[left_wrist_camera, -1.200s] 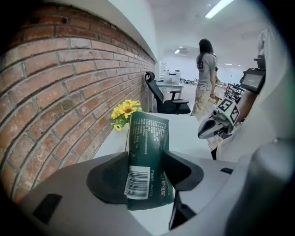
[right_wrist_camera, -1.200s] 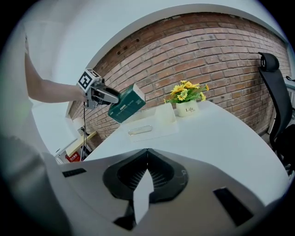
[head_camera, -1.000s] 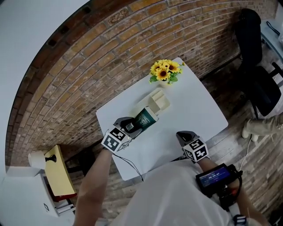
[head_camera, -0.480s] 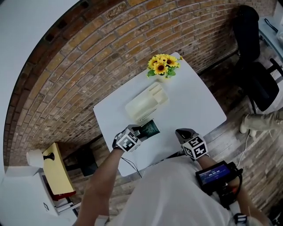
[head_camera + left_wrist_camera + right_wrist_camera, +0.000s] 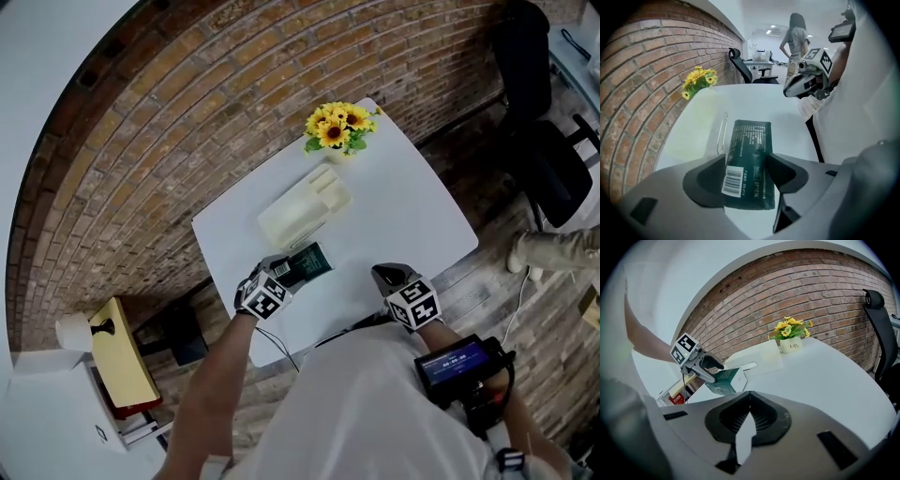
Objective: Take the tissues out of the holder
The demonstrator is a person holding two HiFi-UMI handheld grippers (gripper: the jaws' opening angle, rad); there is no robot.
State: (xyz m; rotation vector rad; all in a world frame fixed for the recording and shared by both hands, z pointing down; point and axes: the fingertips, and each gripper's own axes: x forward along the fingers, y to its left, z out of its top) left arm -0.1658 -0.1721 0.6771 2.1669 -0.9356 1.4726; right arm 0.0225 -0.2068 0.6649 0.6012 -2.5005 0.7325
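A dark green tissue pack [image 5: 307, 263] lies flat near the front of the white table [image 5: 412, 216], a little in front of the cream tissue holder [image 5: 302, 206]. My left gripper [image 5: 281, 275] grips the pack's near end. In the left gripper view the pack [image 5: 751, 154] sits between both pads, which touch its sides while the jaws are opening. The right gripper view shows the pack [image 5: 725, 379] low over the table in the left gripper [image 5: 707, 367], with the holder [image 5: 757, 359] behind it. My right gripper [image 5: 390, 277] is shut and empty at the table's front edge.
A pot of yellow sunflowers [image 5: 335, 130] stands at the table's far corner by the brick wall. A black office chair [image 5: 548, 150] is to the right. A yellow board on a shelf unit [image 5: 122, 361] stands to the left. A person [image 5: 794, 37] stands far off.
The left gripper drew the green pack out of the holder's end and back toward the table's near edge, then set it low over the table. The right gripper stayed put.
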